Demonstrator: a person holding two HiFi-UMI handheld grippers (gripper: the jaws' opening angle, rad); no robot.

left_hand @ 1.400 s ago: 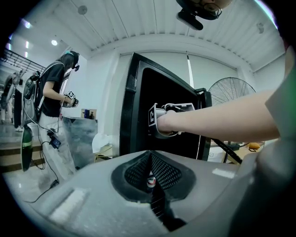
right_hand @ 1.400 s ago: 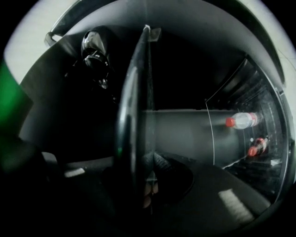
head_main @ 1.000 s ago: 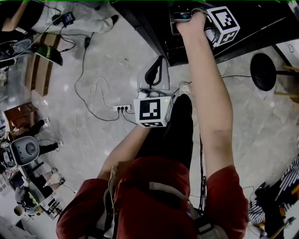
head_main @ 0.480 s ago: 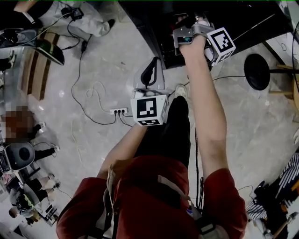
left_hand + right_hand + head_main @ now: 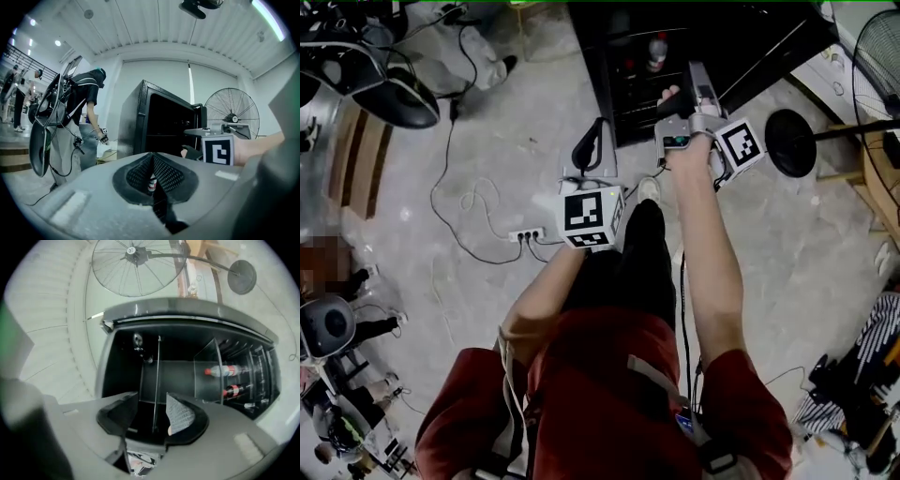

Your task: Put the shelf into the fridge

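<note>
The black fridge [image 5: 750, 42] stands open in front of me, and the right gripper view looks into it. A thin clear shelf [image 5: 157, 376] sits inside, edge-on to the camera. Its near edge runs between the jaws of my right gripper [image 5: 152, 411], which is open, with a gap on each side of the shelf. In the head view the right gripper [image 5: 696, 77] is at the fridge's front. My left gripper [image 5: 152, 161] is shut and holds nothing; it hangs over the floor left of the fridge, its marker cube [image 5: 586, 214] near my knee.
A second clear panel [image 5: 208, 371] and two red-capped bottles [image 5: 225, 371] lie deeper in the fridge. A standing fan [image 5: 133, 263] is beside it, its round base [image 5: 792, 141] on the floor. A power strip [image 5: 525, 234] and cables cross the floor. A person [image 5: 89, 122] stands at left.
The head view has tilted so more of the fridge interior shows. My right gripper sits lower in the picture, at the fridge's front. The left gripper has barely moved.
</note>
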